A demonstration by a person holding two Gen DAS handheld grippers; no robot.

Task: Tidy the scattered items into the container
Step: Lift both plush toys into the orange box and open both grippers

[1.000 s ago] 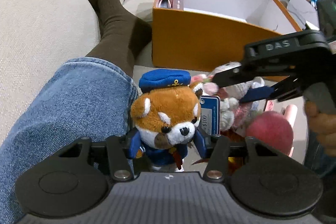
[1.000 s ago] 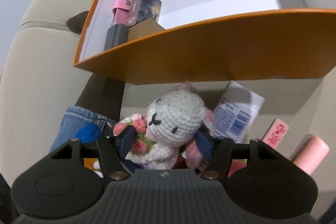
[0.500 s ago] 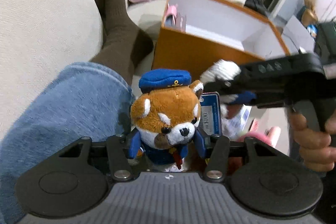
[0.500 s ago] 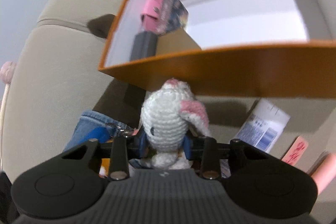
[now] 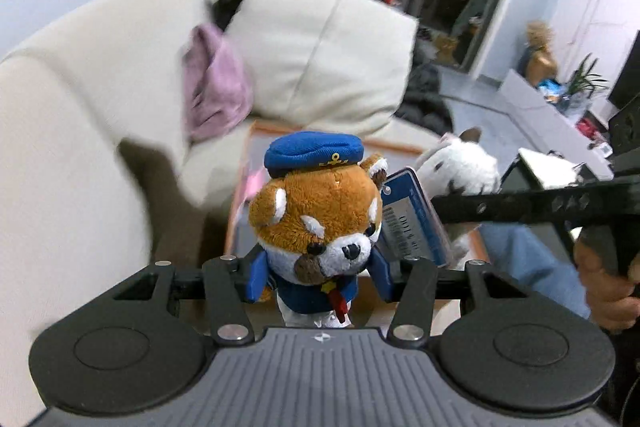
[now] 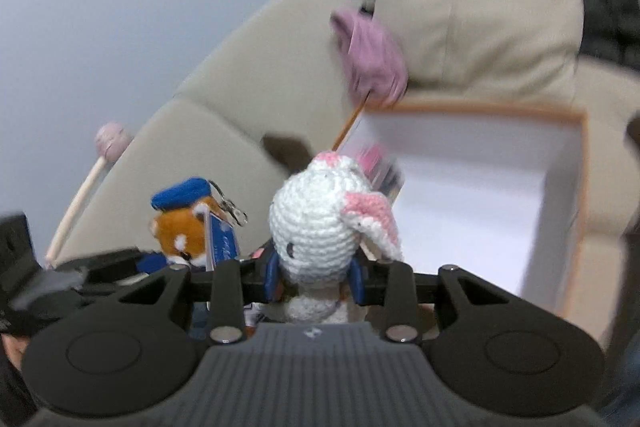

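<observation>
Above the orange box [image 6: 576, 187], both toys are up in the air, one per gripper! Left gripper [image 5: 318, 277] has its blue pads pinched tight on the body of the red panda plush [image 5: 316, 223], just under the chin, sailor cap on top and a blue hang tag [image 5: 412, 219] flapping at its side. Right gripper [image 6: 314, 277] is closed the same way round the neck of the crocheted bunny [image 6: 320, 231], head and pink ears poking up over the fingers.

Both look feather-light and squashy, so my read is no risk of breakage, but soft stuffing gives under the pads and can wriggle free. The waist or neck is the sensible place to hold, where the body is narrowest, and that is where each one is held. That loose tag and its metal clasp could snag on the box rim.

Pose now: the left gripper is level, pointing over the near wall of the box towards the cream sofa cushion [image 5: 320, 51] beyond it. The right gripper sits just beside it, bunny lined up with the box's white interior, which has room to spare. A pink cloth [image 6: 372, 59] lies on the sofa behind the box. Everything is blurred, so it's fast going!
</observation>
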